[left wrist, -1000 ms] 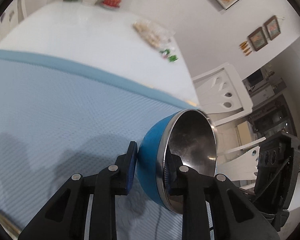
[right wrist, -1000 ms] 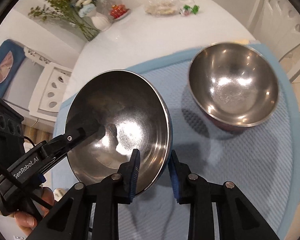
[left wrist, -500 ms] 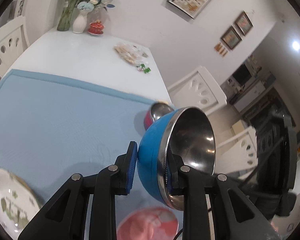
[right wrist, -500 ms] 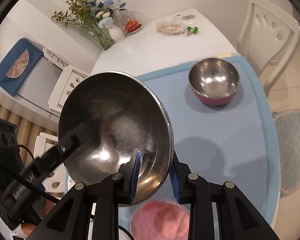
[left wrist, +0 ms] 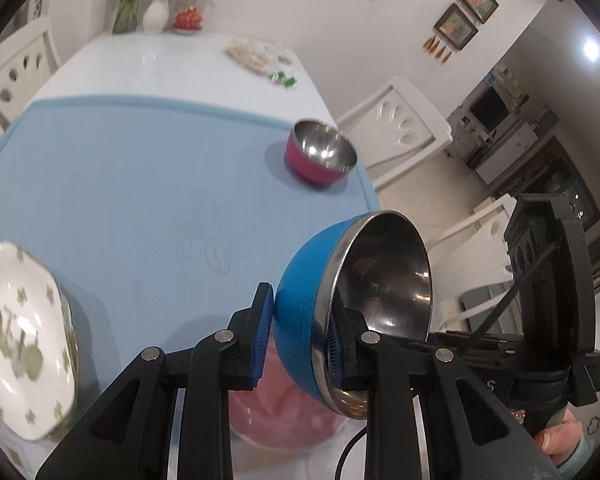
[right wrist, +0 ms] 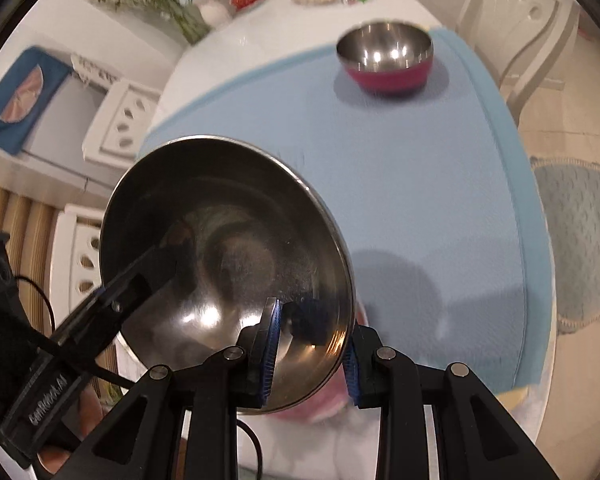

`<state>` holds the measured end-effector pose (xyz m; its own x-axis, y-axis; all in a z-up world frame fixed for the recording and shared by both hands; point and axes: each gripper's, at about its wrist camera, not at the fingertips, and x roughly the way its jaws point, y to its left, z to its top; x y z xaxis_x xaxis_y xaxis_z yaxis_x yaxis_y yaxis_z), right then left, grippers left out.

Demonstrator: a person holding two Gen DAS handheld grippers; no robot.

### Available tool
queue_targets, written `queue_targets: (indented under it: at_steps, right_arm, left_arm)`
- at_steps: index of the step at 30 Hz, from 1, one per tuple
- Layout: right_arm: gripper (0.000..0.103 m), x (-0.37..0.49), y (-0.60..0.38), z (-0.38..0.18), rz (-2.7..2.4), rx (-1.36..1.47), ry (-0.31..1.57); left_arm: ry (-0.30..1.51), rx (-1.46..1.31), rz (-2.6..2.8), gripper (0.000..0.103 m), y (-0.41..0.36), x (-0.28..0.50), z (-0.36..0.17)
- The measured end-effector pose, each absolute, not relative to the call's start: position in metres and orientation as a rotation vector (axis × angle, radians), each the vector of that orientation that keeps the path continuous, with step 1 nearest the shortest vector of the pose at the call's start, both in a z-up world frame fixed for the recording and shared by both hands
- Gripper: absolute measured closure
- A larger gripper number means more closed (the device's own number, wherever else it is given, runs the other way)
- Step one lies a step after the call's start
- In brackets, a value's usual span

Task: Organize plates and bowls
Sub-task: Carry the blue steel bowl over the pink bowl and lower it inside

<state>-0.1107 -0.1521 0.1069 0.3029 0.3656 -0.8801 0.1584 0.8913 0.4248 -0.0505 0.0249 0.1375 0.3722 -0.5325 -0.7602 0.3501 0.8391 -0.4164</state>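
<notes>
Both grippers hold one blue steel-lined bowl [left wrist: 308, 312] by its rim, tilted on edge above the blue mat [left wrist: 140, 184]. My left gripper [left wrist: 298, 344] is shut on its wall. My right gripper [right wrist: 312, 354] is shut on the rim opposite; the bowl's steel inside [right wrist: 220, 264] fills that view. A magenta steel-lined bowl [left wrist: 320, 158] stands upright at the mat's far right corner, also in the right wrist view [right wrist: 386, 60]. A pink plate [left wrist: 284, 412] lies under the held bowl. A white plate with green flowers [left wrist: 24, 340] sits at near left.
The white table [left wrist: 148, 64] carries a flower vase [left wrist: 156, 12], a red dish [left wrist: 188, 22] and a snack bag [left wrist: 256, 54] at its far end. White chairs [left wrist: 400, 128] stand along the right side. A rug [right wrist: 576, 240] lies on the floor.
Both grippers have lifted and pulled the blue bowl back toward the near edge. The magenta bowl now lies far off, and the plates have come into view.
</notes>
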Motion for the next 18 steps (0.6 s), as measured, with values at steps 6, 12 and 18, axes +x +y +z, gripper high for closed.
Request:
queue_targets:
  at_steps: [6,12,18]
  right_arm:
    - [0.075,-0.128,-0.141,0.084,0.165,0.449,1.364]
    - [0.075,-0.130,-0.137,0.077,0.160,0.412,1.399]
    - [0.075,-0.128,-0.137,0.070,0.133,0.372,1.429]
  left_arm:
    - [1.098,-0.162,-0.546,0.082,0.026,-0.067,0.117]
    - [1.141,-0.137,-0.549,0.082,0.024,-0.072,0.104]
    - [1.169,-0.066,-0.544,0.082,0.012,-0.080,0.091]
